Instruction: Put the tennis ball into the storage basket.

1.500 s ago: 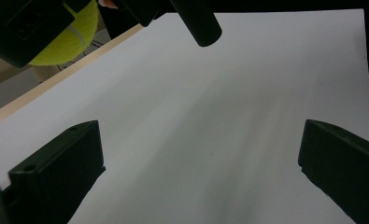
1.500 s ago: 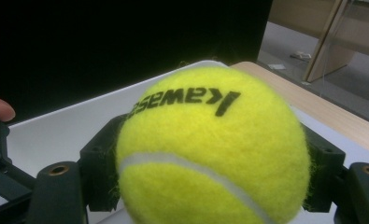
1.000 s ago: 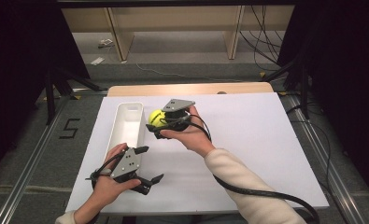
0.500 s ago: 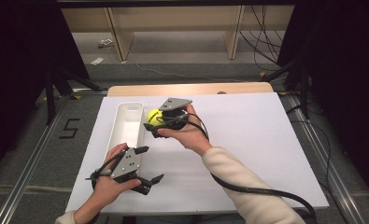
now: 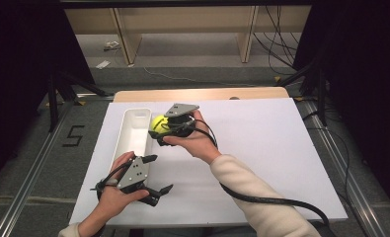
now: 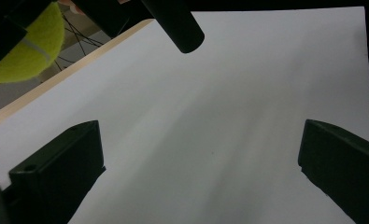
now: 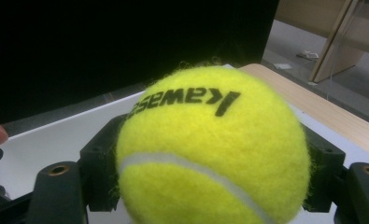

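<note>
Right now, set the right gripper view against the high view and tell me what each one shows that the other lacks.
Right gripper view alone: black lettering printed on the tennis ball, and its white seam.

High view alone: the left gripper, open and apart from the ball, the long white tray, and the right gripper seen from outside beside that tray.

Both: the yellow ball clamped between the right gripper's jaws, the white board and the wooden table edge behind it.

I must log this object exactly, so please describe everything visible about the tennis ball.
The tennis ball is bright yellow-green and fuzzy, with a pale curved seam and black printed lettering that reads upside down in the right gripper view. It looks whole and round. The right gripper clamps it between its black jaws, held in the air beside the white bin, near its far end.
</note>
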`<action>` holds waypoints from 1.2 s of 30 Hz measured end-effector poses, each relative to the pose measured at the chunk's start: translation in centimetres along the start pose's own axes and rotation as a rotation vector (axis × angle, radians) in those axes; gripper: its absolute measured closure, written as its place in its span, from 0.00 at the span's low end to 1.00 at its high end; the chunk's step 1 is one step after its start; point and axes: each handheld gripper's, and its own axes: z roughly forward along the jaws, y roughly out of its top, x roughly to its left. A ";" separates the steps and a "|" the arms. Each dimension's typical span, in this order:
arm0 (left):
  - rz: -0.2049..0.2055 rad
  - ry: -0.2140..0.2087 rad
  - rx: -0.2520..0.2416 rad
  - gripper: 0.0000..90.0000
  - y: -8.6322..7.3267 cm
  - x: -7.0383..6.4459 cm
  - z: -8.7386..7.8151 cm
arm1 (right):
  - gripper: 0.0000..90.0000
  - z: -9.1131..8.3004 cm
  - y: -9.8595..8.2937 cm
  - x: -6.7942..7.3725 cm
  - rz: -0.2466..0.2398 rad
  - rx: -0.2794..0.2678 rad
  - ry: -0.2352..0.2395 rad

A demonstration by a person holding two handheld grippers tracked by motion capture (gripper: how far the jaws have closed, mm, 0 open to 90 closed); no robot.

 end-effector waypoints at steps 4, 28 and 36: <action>0.000 -0.001 -0.001 0.00 0.0 0.0 0.0 | 0.29 0.2 0.2 0.1 -0.004 -0.001 0.003; 0.003 -0.003 0.000 0.00 0.0 0.0 0.0 | 0.29 0.9 0.7 0.6 -0.016 -0.005 0.011; 0.004 -0.003 0.001 0.00 0.0 -0.1 0.0 | 0.29 1.1 0.8 0.7 -0.012 -0.006 0.016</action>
